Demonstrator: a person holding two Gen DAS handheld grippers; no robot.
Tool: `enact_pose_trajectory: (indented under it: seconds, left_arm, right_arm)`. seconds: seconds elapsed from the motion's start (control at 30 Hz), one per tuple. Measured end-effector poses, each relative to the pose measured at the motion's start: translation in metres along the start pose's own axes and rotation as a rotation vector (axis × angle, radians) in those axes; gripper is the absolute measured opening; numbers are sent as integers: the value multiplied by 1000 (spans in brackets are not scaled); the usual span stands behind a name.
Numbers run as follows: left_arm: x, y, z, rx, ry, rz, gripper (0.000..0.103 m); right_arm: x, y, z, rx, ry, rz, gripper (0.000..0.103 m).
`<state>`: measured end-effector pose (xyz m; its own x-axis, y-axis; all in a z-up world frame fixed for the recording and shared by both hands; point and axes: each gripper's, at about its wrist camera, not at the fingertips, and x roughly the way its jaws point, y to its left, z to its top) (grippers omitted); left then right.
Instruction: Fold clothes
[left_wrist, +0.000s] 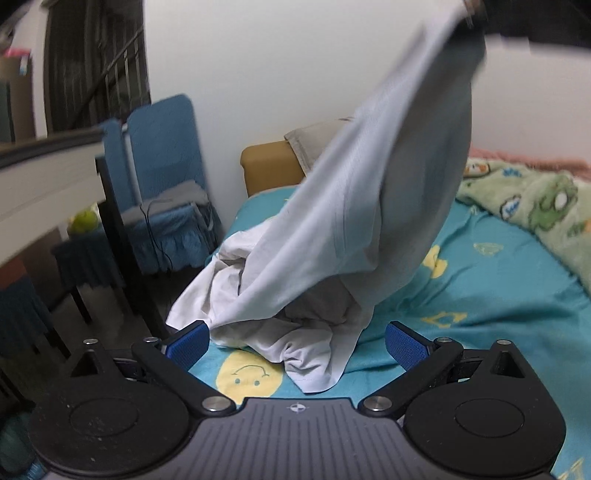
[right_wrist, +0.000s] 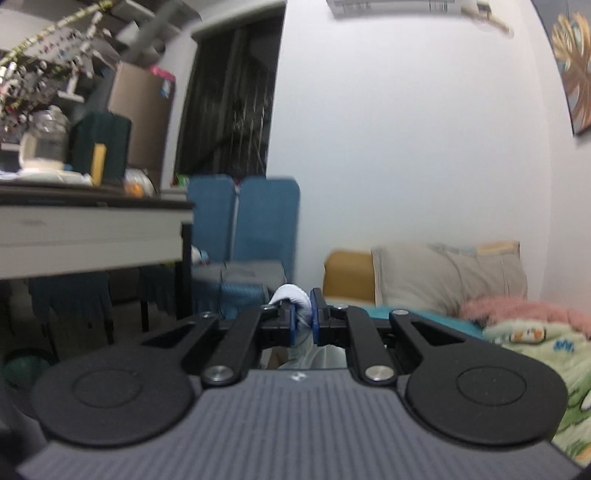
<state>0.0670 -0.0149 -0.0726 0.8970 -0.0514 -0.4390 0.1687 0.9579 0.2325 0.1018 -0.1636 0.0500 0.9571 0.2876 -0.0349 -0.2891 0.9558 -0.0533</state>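
Observation:
A white garment (left_wrist: 343, 221) hangs stretched from the upper right of the left wrist view down to a crumpled heap on the teal bed sheet (left_wrist: 498, 280). My left gripper (left_wrist: 297, 345) is open and empty, low over the sheet just in front of the heap. My right gripper (right_wrist: 303, 317) is shut on a bunched fold of the white garment (right_wrist: 291, 293) and holds it high above the bed; it shows at the top right of the left wrist view (left_wrist: 476, 11).
A green cartoon blanket (left_wrist: 528, 199) and pink blanket (right_wrist: 517, 308) lie at the right. A grey pillow (right_wrist: 443, 273) rests against the tan headboard (right_wrist: 347, 273). A blue chair (right_wrist: 255, 221) and a cluttered desk (right_wrist: 92, 221) stand left of the bed.

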Motion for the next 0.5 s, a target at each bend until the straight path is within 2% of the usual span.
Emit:
enact_pose_trajectory:
  seconds: [0.1, 0.2, 0.23, 0.27, 0.33, 0.37, 0.4, 0.47, 0.5]
  left_arm:
    - [-4, -10, -1, 67, -44, 53, 99]
    - [-3, -17, 0, 95, -63, 59, 97]
    - [-1, -20, 0, 105, -61, 60, 93]
    - [0, -23, -1, 115, -59, 60, 84]
    - [6, -21, 0, 88, -29, 71, 73]
    - [8, -14, 1, 43, -16, 62, 61]
    - [11, -7, 1, -7, -3, 51, 54]
    - [11, 13, 3, -125, -5, 23, 27]
    - [8, 22, 4, -176, -16, 13, 20]
  right_arm:
    - [-24, 0, 7, 42, -40, 6, 11]
    - [-48, -5, 9, 87, -67, 3, 11]
    - [-55, -7, 8, 105, -74, 2, 11]
    - [-61, -10, 7, 123, -79, -1, 11]
    - [-70, -19, 4, 169, -75, -10, 11]
    - [-73, -23, 2, 196, -67, -14, 11]
    - [-75, -27, -1, 224, -54, -17, 11]
    - [-74, -34, -6, 261, -23, -22, 11]
    - [-73, -38, -8, 276, -7, -24, 11]
